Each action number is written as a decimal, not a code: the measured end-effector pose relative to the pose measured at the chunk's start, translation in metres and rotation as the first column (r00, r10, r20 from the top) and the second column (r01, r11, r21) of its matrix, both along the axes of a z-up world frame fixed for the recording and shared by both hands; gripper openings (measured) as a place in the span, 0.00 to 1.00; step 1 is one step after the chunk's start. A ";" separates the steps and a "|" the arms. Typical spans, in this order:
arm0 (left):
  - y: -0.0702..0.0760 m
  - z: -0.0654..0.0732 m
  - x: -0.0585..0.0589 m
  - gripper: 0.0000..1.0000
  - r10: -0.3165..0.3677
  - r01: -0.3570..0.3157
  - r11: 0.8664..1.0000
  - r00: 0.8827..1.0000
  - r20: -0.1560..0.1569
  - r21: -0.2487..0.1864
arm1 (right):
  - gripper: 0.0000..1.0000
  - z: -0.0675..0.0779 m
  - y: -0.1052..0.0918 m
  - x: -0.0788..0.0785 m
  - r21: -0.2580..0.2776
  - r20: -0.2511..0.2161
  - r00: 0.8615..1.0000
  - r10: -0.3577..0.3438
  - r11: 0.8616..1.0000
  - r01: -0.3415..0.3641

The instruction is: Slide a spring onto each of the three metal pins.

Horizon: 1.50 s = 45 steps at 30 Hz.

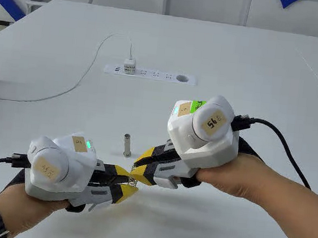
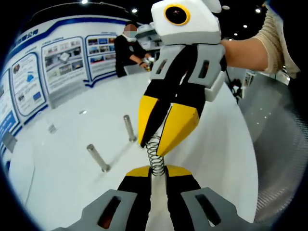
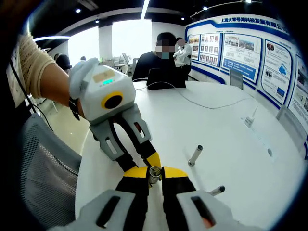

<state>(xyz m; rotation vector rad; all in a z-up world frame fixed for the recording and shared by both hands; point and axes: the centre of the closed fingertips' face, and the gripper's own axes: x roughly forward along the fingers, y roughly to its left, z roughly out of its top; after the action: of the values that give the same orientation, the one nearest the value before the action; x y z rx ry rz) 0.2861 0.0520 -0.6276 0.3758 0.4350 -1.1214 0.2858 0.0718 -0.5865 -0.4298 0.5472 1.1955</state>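
The job is barely getting going, as far as I am judging it. Two metal pins are standing upright and bare on the desk (image 1: 238,65): a nearer pin (image 2: 97,158) and a farther pin (image 2: 129,128). Both are sitting a little beyond the left tool's tips and off to one side of them, near the jaws but not touching them. Neither is wearing a spring, and I cannot tell how the third one is faring. So at least two fittings are waiting to be done, probably all three.

The one spring (image 2: 155,155) in play is sitting on no pin. It is being held up between the two tools, right where their tips are meeting.

The left tool (image 2: 156,170) is keeping its jaws drawn almost together, with just a narrow slot between the yellow tips. It is nipping one end of the spring in that slot. The right tool (image 2: 153,147) is pointing in from the opposite side, nose to nose with it. Its jaws are narrowing to a wedge and pinching the other end of the coil. Neither tool is looking spread.

To my eye this is looking like a pass or a re-grip, getting the spring lined up before it goes over the pin lying just beyond the tips.
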 end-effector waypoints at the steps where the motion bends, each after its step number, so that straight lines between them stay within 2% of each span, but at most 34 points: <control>1: 0.000 0.000 0.000 0.11 0.003 -0.003 1.000 1.000 0.000 -0.003 | 0.11 0.000 0.000 0.001 0.000 0.004 1.000 -0.001 1.000 0.001; 4: -0.001 0.002 0.001 0.11 0.019 -0.019 0.999 1.000 -0.021 -0.031 | 0.11 0.002 0.001 0.002 0.005 0.007 1.000 -0.004 1.000 0.004; 6: -0.001 0.002 0.003 0.11 0.028 -0.028 0.999 1.000 -0.009 -0.030 | 0.11 0.002 0.001 0.003 0.006 0.009 1.000 -0.008 1.000 0.008; 11: 0.002 0.003 0.007 0.13 0.059 -0.059 0.997 0.998 -0.005 -0.042 | 0.11 0.005 0.001 0.006 0.010 0.010 1.000 -0.015 1.000 0.015; 14: 0.005 0.005 0.008 0.16 0.080 -0.081 0.995 0.997 -0.016 -0.066 | 0.11 0.007 0.001 0.009 0.005 0.017 1.000 -0.019 1.000 0.018; 28: 0.031 0.010 0.021 0.39 0.218 -0.219 0.967 0.976 -0.024 -0.129 | 0.11 0.020 -0.001 0.024 0.009 0.048 0.998 -0.044 0.999 0.043; 33: 0.037 0.012 0.025 0.48 0.245 -0.246 0.958 0.969 -0.024 -0.146 | 0.11 0.027 -0.003 0.032 0.016 0.061 0.996 -0.059 0.998 0.058; 39: 0.041 0.012 0.024 0.57 0.261 -0.263 0.951 0.965 -0.034 -0.160 | 0.11 0.037 -0.002 0.041 0.024 0.082 0.994 -0.071 0.997 0.069; 45: 0.046 0.010 0.024 0.62 0.276 -0.279 0.945 0.960 -0.041 -0.169 | 0.11 0.051 0.001 0.058 0.039 0.116 0.989 -0.095 0.995 0.091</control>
<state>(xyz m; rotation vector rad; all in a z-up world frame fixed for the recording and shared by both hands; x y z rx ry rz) 0.3099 0.0977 -0.6179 0.1458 0.3882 -0.8796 0.3438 0.0731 -0.5358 -0.4388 0.4397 1.0810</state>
